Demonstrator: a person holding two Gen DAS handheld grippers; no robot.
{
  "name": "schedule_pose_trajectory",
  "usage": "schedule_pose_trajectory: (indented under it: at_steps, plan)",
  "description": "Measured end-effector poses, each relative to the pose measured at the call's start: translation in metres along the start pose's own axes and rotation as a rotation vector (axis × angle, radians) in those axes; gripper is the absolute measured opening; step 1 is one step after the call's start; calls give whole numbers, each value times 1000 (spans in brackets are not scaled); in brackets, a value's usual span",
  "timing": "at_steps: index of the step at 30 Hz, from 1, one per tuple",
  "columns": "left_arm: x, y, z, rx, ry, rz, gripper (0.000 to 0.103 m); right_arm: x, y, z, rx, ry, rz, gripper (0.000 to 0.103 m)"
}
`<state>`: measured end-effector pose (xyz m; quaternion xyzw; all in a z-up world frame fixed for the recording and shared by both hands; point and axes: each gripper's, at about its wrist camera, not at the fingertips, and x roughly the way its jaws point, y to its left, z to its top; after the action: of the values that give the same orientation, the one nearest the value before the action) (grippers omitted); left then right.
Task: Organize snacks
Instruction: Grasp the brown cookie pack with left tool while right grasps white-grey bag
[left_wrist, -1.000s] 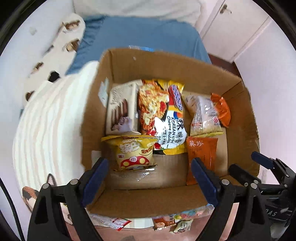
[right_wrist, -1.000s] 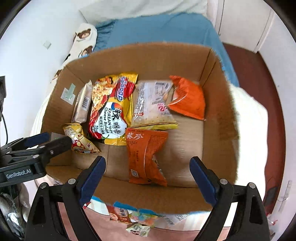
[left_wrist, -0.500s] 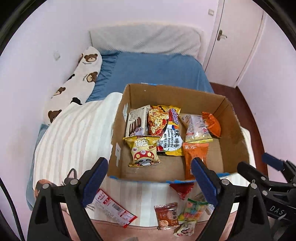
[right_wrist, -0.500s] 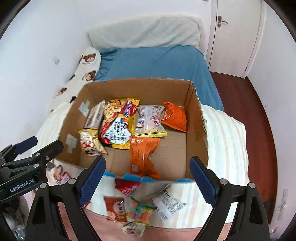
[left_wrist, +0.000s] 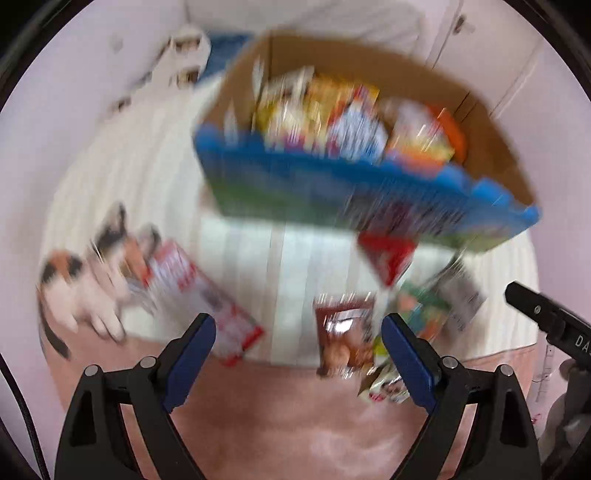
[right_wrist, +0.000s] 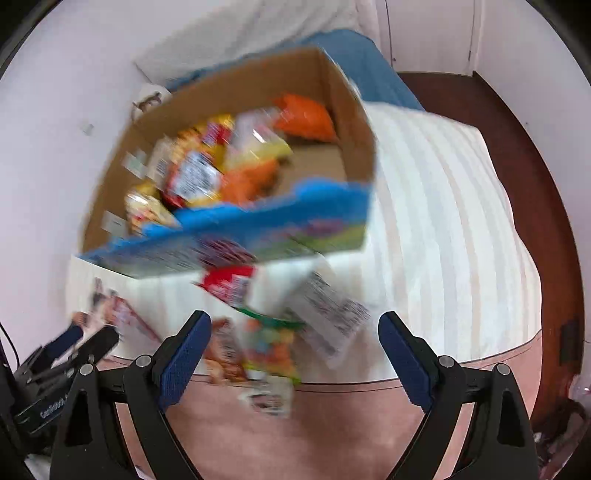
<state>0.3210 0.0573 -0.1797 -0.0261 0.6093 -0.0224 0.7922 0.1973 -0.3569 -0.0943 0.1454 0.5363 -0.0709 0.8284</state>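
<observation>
Both views are motion-blurred. A cardboard box with a blue printed front holds several snack packets; it also shows in the right wrist view. Loose packets lie on the striped blanket in front of it: a red one, a brown one, a white-red one, and a colourful candy bag. My left gripper is open and empty, just short of the loose packets. My right gripper is open and empty over the candy bag.
The box stands on a white striped blanket over a pink bed edge. A cat-shaped plush lies at the left. A blue sheet and dark wooden floor are beyond.
Both grippers have pulled back and dropped low from above the box to the bed's front edge; the loose packets now sit close in front of the fingers. Jaws stay open.
</observation>
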Motion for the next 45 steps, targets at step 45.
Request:
schedule_pose_trajectory:
  at_steps: [45]
  plan:
    - [124,3,-142,63,371,-41,56,125,-73,-154,23,467,-25,81]
